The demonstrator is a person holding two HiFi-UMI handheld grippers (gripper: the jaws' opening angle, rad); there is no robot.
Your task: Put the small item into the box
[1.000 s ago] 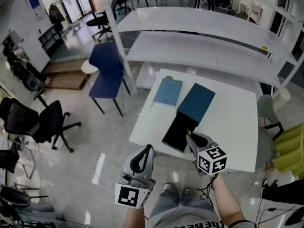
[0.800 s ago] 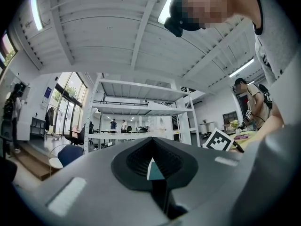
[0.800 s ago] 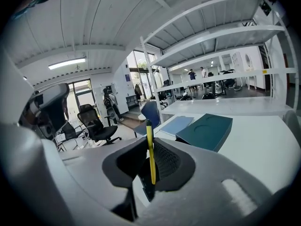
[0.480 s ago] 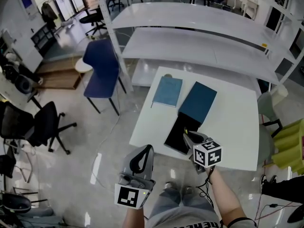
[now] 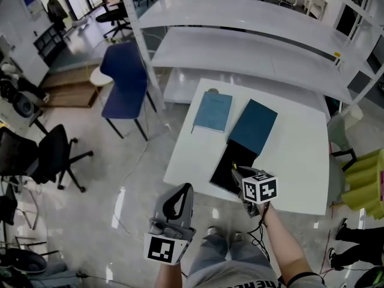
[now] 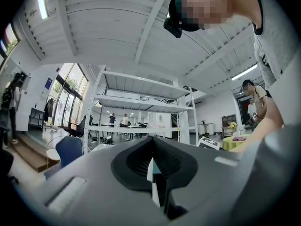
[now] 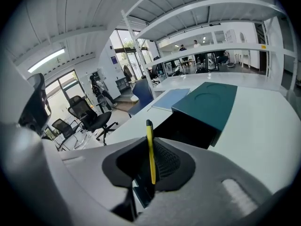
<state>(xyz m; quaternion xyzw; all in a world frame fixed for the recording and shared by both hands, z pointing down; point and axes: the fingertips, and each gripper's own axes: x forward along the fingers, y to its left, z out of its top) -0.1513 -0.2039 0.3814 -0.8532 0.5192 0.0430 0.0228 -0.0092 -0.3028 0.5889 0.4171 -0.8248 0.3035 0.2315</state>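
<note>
A teal box lies on the white table [image 5: 300, 155], its teal lid [image 5: 253, 126] slid back from the black open tray [image 5: 228, 165]. My right gripper [image 5: 236, 173] hovers at the tray's near edge, shut on a thin yellow strip-like item [image 7: 150, 149] that stands upright between the jaws. In the right gripper view the black tray [image 7: 188, 128] and teal lid [image 7: 211, 100] lie just ahead of the right gripper [image 7: 149, 142]. My left gripper [image 5: 183, 191] hangs low beside the table's near edge, over the floor. Its jaws [image 6: 152, 140] meet with nothing between them.
A light blue flat cover [image 5: 212, 111] lies left of the teal lid. White shelving [image 5: 240, 47] stands behind the table. A blue chair [image 5: 123, 80] and a black office chair [image 5: 42, 155] stand to the left. Yellow-green furniture [image 5: 366, 179] is at the right.
My right gripper has sunk and tipped downward with the yellow item, closing on the black tray's near edge. The left gripper has barely shifted in the picture.
</note>
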